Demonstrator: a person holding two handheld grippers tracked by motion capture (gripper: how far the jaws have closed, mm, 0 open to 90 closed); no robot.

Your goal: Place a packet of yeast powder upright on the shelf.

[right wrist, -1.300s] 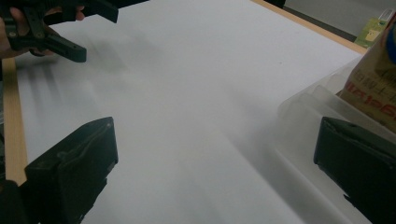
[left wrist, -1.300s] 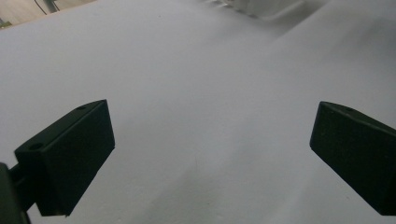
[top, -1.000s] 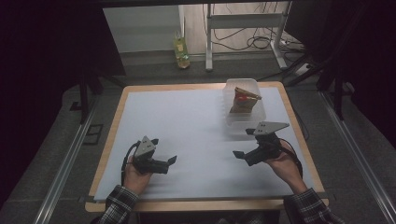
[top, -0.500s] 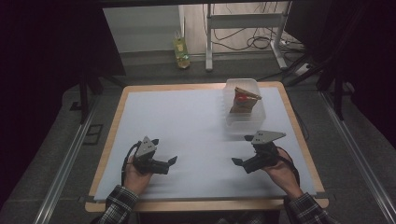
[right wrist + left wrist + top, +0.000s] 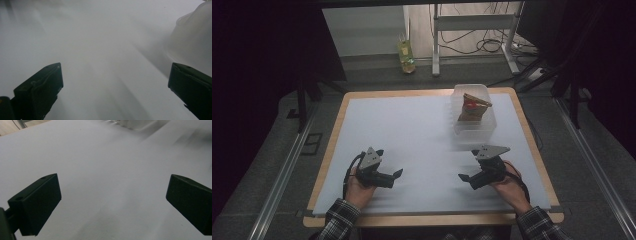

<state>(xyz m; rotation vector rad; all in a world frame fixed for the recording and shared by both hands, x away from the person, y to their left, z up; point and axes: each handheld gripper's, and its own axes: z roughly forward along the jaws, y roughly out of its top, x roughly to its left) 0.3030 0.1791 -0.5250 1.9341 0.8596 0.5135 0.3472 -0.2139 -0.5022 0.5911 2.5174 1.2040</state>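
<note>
A clear plastic tub (image 5: 474,116) sits at the far right of the white table (image 5: 412,135), with one brown packet (image 5: 473,107) bearing a red patch standing in it. The right gripper (image 5: 468,179) rests on the table well short of the tub, jaws wide apart and empty. The left gripper (image 5: 396,176) lies near the front left, also spread open and holding nothing. Any print on the packet is too small to read. Behind the table one yellow bottle (image 5: 406,55) stands on the floor
</note>
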